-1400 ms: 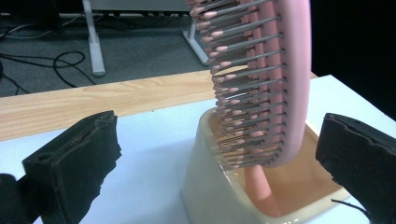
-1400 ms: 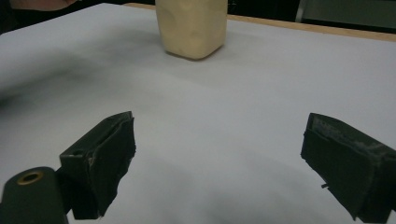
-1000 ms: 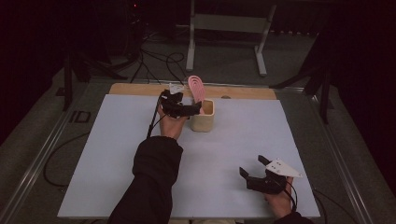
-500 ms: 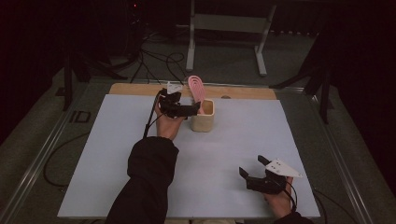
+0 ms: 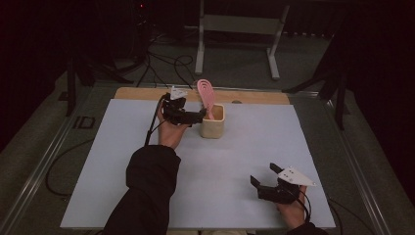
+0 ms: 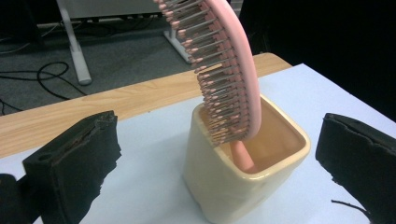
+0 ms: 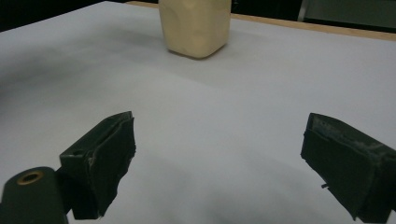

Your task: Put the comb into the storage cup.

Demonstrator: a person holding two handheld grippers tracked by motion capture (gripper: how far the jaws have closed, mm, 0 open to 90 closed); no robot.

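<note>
Two grippers work over a white table (image 5: 122, 161), each held in one hand. Left gripper (image 5: 198, 116) sits at the far side of the table, just beside the cup (image 5: 212, 122), its jaws spread wide and holding nothing. In the left gripper view the two black jaws stand at either edge of the frame, with the cup (image 6: 243, 182) between them but farther off — neither jaw touches it.

Cup: cream-coloured, roughly square with rounded corners, upright on the white surface near the wooden strip (image 5: 254, 96) that runs along the table's far edge. Brush (image 5: 206, 94): pink, standing handle-down inside the cup, its head rising above the rim and leaning toward the far-left side in the high view. In the left gripper view the brush (image 6: 233, 70) shows its bristle side, the pins tipped pink, and the handle reaches down to the cup's floor.

Right gripper (image 5: 263, 177) lies near the table's near-right corner, well apart from the cup, held low over the surface. Its jaws are likewise apart and empty; in the right gripper view they frame bare white tabletop, with the cup (image 7: 195, 25) far ahead at the top of the frame.

A dark sleeve (image 5: 147, 191) covers the left forearm — it reaches from the bottom edge toward the cup.
</note>
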